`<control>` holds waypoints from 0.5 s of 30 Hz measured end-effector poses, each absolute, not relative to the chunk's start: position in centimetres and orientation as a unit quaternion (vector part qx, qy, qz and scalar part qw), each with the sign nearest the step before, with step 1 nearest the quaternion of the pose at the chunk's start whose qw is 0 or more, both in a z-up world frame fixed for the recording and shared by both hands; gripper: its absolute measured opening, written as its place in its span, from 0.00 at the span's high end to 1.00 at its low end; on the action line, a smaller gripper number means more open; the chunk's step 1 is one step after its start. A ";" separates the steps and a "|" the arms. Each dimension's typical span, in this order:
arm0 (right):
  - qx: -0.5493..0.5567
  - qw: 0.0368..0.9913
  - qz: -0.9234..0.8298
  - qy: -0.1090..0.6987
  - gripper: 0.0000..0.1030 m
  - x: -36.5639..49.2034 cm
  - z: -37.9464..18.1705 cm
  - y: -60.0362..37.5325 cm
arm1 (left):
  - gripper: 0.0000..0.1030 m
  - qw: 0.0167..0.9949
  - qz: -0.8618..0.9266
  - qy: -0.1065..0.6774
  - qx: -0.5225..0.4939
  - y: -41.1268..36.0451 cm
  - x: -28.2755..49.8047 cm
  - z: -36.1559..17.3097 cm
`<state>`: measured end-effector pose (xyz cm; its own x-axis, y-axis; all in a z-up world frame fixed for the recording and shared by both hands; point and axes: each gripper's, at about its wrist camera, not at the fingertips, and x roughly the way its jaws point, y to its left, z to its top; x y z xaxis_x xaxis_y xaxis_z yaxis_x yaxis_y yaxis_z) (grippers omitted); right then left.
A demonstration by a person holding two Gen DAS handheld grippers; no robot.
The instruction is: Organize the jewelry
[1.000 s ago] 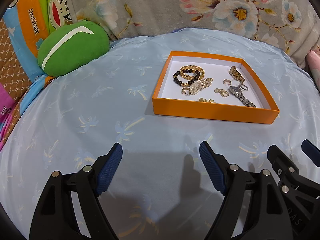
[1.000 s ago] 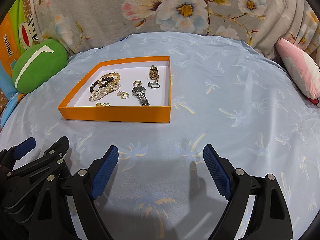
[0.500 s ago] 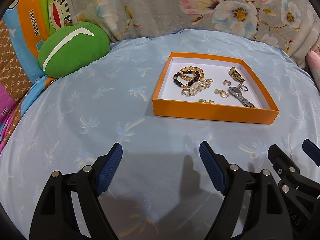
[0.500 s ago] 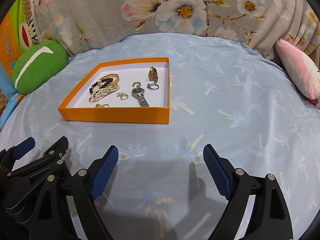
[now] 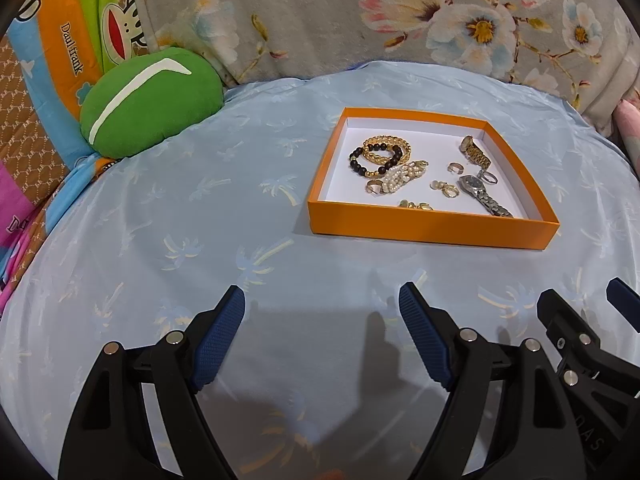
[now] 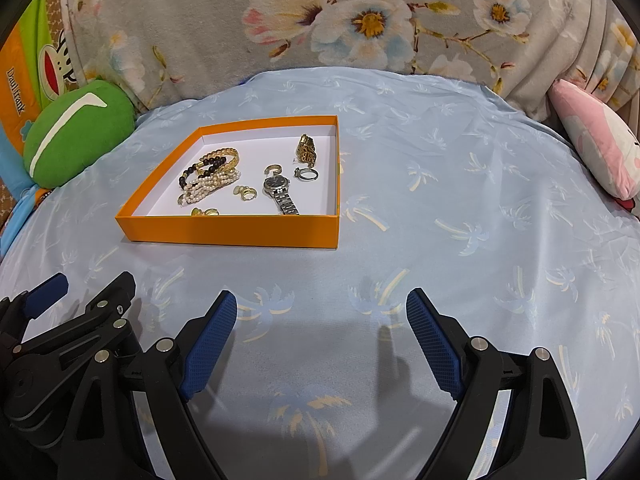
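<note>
Above the blue sheet (image 5: 160, 208), both grippers' fingers (image 5: 218, 336) (image 6: 432, 340) spread wide, empty, short of the orange tray (image 6: 224, 232).

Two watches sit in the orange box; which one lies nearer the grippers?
The silver watch with the dark dial; the gold watch sits farther back, by the far corner of the orange box.

pink pillow (image 6: 596, 152) cut off at right edge, small earrings (image 5: 416, 205) indistinct
</note>
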<state>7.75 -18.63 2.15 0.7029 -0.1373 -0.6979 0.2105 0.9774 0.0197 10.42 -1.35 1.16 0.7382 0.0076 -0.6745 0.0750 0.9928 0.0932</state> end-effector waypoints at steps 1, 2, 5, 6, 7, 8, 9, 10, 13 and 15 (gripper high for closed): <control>0.049 0.922 -0.094 0.373 0.17 7.8 2.1 -18.6 | 0.25 0.931 -0.017 0.360 0.058 -1.3 10.4 1.2; 0.049 0.921 -0.094 0.374 0.17 7.7 2.1 -18.6 | 0.25 0.931 -0.017 0.360 0.058 -1.4 10.4 1.2; 0.048 0.922 -0.095 0.372 0.17 7.7 2.4 -18.7 | 0.25 0.932 -0.016 0.358 0.058 -1.4 10.4 1.2; 0.048 0.922 -0.095 0.371 0.17 7.7 2.4 -18.8 | 0.25 0.932 -0.015 0.357 0.059 -1.4 10.3 1.2; 0.047 0.922 -0.095 0.371 0.17 7.7 2.5 -18.8 | 0.25 0.933 -0.013 0.356 0.061 -1.4 10.3 1.2; 0.048 0.922 -0.095 0.371 0.17 7.7 2.5 -18.8 | 0.25 0.933 -0.013 0.355 0.061 -1.5 10.3 1.2; 0.048 0.923 -0.095 0.371 0.17 7.7 2.5 -18.8 | 0.25 0.933 -0.013 0.355 0.061 -1.4 10.3 1.2; 0.047 0.922 -0.096 0.371 0.17 7.7 2.5 -18.7 | 0.25 0.933 -0.014 0.356 0.060 -1.4 10.3 1.2; 0.046 0.923 -0.096 0.370 0.17 7.7 2.6 -18.8 | 0.25 0.932 -0.015 0.356 0.059 -1.4 10.4 1.2; 0.045 0.923 -0.096 0.370 0.17 7.7 2.6 -18.9 | 0.25 0.932 -0.016 0.357 0.058 -1.4 10.3 1.2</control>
<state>7.73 -18.86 2.64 0.7083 -0.1439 -0.6911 0.2111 0.9774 0.0129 10.34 -1.43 1.17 0.7448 0.0126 -0.6671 0.0707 0.9927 0.0977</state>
